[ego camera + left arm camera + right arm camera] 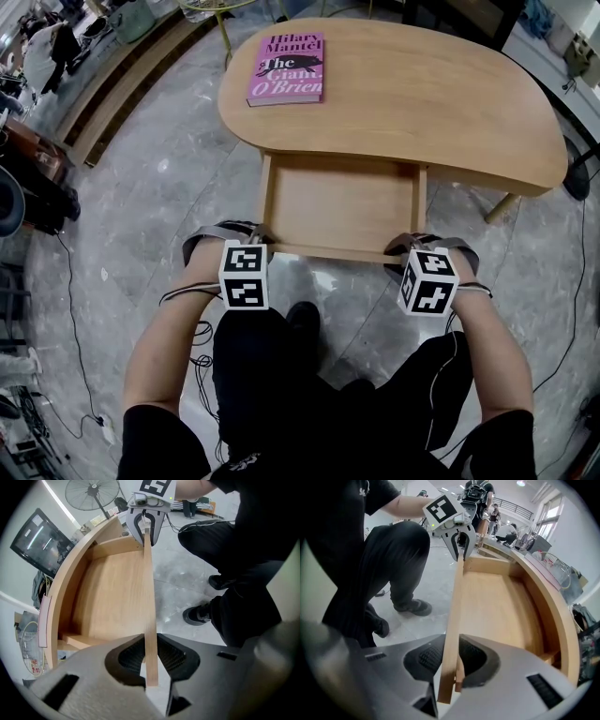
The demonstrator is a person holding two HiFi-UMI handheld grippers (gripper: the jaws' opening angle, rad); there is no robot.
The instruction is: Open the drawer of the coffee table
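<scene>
We are finding left gripper and right gripper clamping the pale wooden drawer's thin front board. The drawer is projecting from the rounded wooden coffee table.

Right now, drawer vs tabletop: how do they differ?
Shape: the drawer is a straight-sided rectangle, while the tabletop is a rounded bean shape.
Load: the drawer looks empty, while the tabletop carries a pink book.
Contact: the left gripper and right gripper both clamp the drawer's front, and nothing grips the tabletop.
Shared: both are the same light wood.
</scene>
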